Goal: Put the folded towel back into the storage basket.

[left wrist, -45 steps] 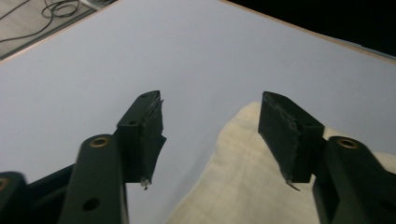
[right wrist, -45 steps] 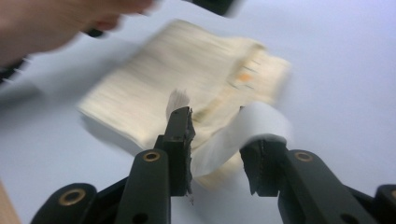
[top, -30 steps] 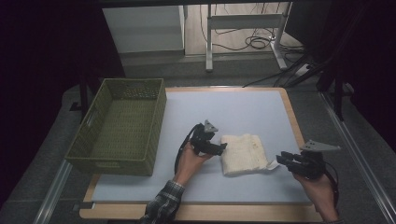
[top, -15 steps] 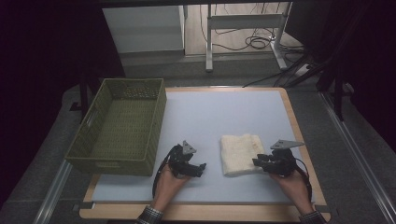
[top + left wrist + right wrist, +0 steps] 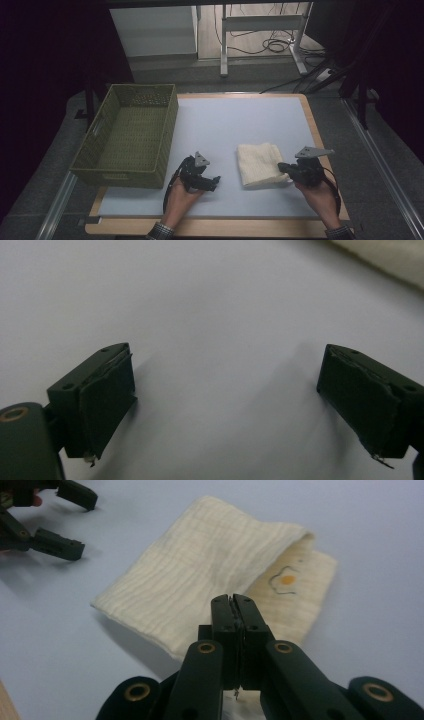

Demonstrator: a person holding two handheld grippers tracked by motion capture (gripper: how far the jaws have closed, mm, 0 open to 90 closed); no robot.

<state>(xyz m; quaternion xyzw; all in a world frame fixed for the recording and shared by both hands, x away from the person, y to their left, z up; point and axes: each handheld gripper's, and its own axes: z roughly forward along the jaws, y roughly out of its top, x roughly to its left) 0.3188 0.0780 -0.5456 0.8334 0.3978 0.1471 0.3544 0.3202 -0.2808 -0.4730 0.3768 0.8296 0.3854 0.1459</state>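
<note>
We see folded towel [image 5: 260, 164] on desk [image 5: 240, 120], right of basket [image 5: 127, 135]. Right hand-held gripper [image 5: 234, 600] clenched at towel's near right edge, jaws just closing; pinch on cloth unclear. Left hand-held gripper [image 5: 214, 183] released, just beside towel's left.

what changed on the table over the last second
The left gripper drew back from the folded cloth toward the near-left and now rests open on the mat, nothing between its fingers. The right gripper moved in to the cloth's right edge and its fingers have just closed there. The cloth and the green basket stayed put.
</note>
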